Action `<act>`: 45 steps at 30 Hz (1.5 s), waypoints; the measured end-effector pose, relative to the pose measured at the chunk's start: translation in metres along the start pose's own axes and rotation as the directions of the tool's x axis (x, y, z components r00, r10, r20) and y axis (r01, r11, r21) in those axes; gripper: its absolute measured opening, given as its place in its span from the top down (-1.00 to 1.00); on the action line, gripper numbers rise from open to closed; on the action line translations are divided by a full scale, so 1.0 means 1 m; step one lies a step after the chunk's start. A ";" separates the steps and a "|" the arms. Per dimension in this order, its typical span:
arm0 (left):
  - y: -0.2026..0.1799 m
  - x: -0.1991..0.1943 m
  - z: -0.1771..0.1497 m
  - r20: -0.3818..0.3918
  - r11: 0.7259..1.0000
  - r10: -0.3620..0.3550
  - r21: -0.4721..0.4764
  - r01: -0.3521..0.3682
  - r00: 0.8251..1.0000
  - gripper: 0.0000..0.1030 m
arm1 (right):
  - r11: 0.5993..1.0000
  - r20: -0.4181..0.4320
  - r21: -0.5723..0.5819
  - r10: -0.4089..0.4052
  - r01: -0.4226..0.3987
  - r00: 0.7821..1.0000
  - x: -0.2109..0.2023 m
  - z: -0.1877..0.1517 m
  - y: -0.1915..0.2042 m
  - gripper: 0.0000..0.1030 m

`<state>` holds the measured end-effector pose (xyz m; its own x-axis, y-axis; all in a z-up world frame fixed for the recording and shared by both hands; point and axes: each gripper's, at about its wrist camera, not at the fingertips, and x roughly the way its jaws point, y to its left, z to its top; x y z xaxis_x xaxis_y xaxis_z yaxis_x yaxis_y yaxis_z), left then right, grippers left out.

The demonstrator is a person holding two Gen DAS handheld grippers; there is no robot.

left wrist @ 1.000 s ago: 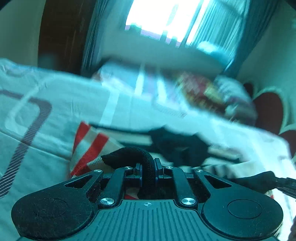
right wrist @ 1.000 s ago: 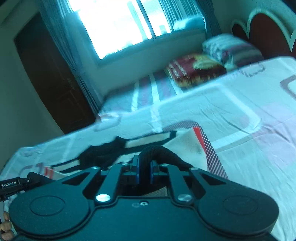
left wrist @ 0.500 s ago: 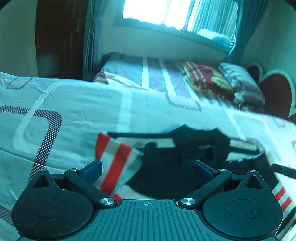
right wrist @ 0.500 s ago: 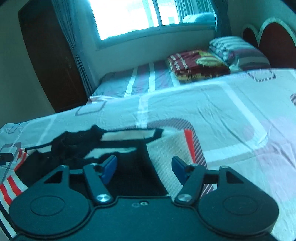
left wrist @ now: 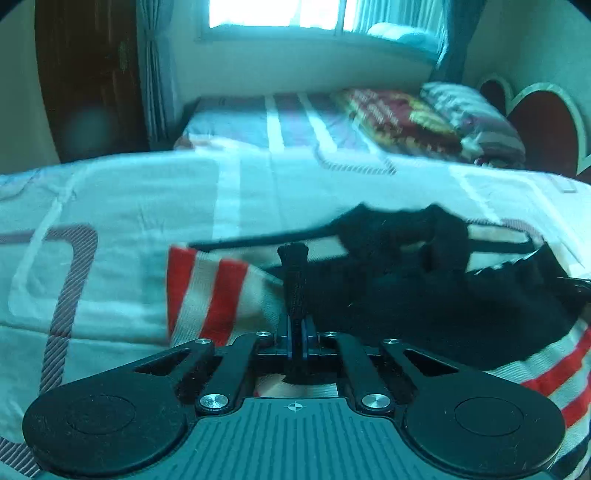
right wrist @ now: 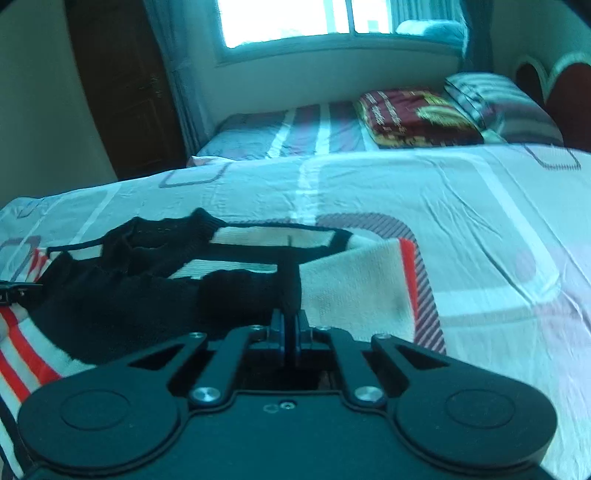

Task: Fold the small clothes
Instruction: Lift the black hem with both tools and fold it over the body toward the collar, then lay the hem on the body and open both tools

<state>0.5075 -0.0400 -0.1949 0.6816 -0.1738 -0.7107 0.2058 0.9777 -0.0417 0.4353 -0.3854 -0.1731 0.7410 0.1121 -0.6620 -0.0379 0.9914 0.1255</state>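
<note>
A small knitted sweater (left wrist: 424, 295) was spread on the bedsheet (left wrist: 147, 206) of the near bed, close in front of both claws. Its body was seen to be black, with cream panels outlined in black near the collar and red and cream stripes on the sleeves. The fabric was rumpled rather than flat, the black part bunched toward the middle. The left claw (left wrist: 294, 332) was closed tight, and a narrow fold of the black knit was pinched between its blue pads, standing up from them like a ridge. The right claw (right wrist: 291, 330) was likewise closed, with a black edge of the same sweater caught between its fingers. In the left wrist view a red-striped sleeve (left wrist: 207, 291) was shown lying to the left of the pinched fold, and a second striped part at the lower right; a thin dark piece of the other tool was visible at the right edge. In the right wrist view the cream panel (right wrist: 354, 291) and its single red edge stripe were shown to the right of the grip, a part not seen from the left. A second bed with a folded blanket (right wrist: 417, 114) and a window (right wrist: 314, 18) were visible in both views.
</note>
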 end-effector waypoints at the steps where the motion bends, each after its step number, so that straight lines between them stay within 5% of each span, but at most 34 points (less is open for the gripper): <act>1: -0.002 -0.004 0.000 0.024 1.000 0.003 0.006 -0.003 1.000 0.91 | 1.000 0.025 0.003 -0.003 0.003 1.000 -0.004 0.001 0.001 0.89; 5: 0.007 -0.012 0.014 0.103 0.998 0.023 -0.059 -0.017 0.994 0.91 | 0.999 0.145 0.031 -0.032 0.028 0.989 -0.017 0.018 -0.002 0.90; 8: 0.016 -0.004 0.022 0.107 0.992 0.052 -0.118 -0.039 0.993 0.91 | 0.998 0.152 -0.025 -0.058 0.063 0.987 -0.008 0.028 0.003 0.90; 11: 0.027 0.012 0.019 0.083 0.982 0.088 -0.177 -0.072 0.993 0.91 | 0.994 0.135 -0.032 -0.102 0.107 0.986 0.008 0.026 0.001 0.90; 14: 0.023 0.033 0.006 0.019 0.984 0.117 -0.139 -0.113 0.993 0.91 | 0.989 0.016 -0.015 -0.145 0.146 0.989 0.039 0.018 -0.011 0.88; 15: 0.020 0.030 0.002 0.043 0.984 0.132 -0.125 -0.126 0.990 0.91 | 0.988 0.039 -0.012 -0.153 0.154 0.987 0.039 0.015 -0.014 0.88; 20: 0.012 0.015 0.002 0.032 0.985 0.139 -0.110 -0.135 0.990 0.84 | 0.987 0.078 0.016 -0.158 0.157 0.984 0.014 0.019 -0.013 0.47; 21: 0.013 0.008 0.001 0.038 0.983 0.136 -0.127 -0.131 0.990 0.77 | 0.987 0.093 0.020 -0.158 0.157 0.983 0.005 0.021 -0.012 0.44; 22: 0.013 0.000 -0.001 0.052 0.983 0.130 -0.140 -0.122 0.990 0.40 | 0.988 0.108 0.018 -0.156 0.155 0.982 -0.003 0.023 -0.010 0.40; 23: 0.012 -0.009 -0.002 0.073 0.983 0.128 -0.142 -0.117 0.989 -0.19 | 0.989 0.117 0.017 -0.150 0.149 0.982 -0.011 0.023 -0.007 0.37; 25: 0.003 -0.029 -0.004 0.149 0.987 0.130 -0.116 -0.113 0.980 -0.71 | 0.992 0.132 0.022 -0.125 0.123 0.983 -0.024 0.026 0.000 0.30; 27: -0.011 -0.039 -0.003 0.186 0.994 0.102 -0.060 -0.093 0.977 -0.71 | 0.996 0.134 0.012 -0.092 0.091 0.987 -0.025 0.029 0.012 0.24; 30: -0.031 -0.027 0.005 0.129 0.998 0.055 0.005 -0.056 0.990 -0.71 | 0.999 0.086 -0.013 -0.040 0.042 0.995 -0.013 0.030 0.033 0.26; 36: -0.044 0.020 0.016 0.014 0.998 0.056 -0.021 -0.055 0.998 -0.71 | 0.997 0.005 -0.069 0.031 -0.030 1.000 0.028 0.030 0.075 0.30; 38: -0.043 0.035 0.013 -0.004 0.994 0.109 0.001 -0.109 0.994 -0.71 | 0.994 -0.033 -0.103 0.017 -0.020 0.999 0.046 0.027 0.081 0.30; 41: -0.029 0.037 0.008 0.003 0.995 0.093 -0.047 -0.093 0.996 -0.71 | 0.987 -0.018 -0.155 -0.051 0.048 0.999 0.059 0.020 0.070 0.32; 45: -0.029 0.028 0.002 0.022 0.995 0.098 0.000 -0.098 0.995 -0.71 | 0.992 0.004 -0.078 -0.099 0.099 0.995 0.055 0.022 0.042 0.34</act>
<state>0.5221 -0.0734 -0.2123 0.7138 -0.0792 -0.6959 0.1375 0.9901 0.0283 0.4896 -0.3390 -0.1882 0.7440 0.0129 -0.6681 -0.0166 0.9999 0.0008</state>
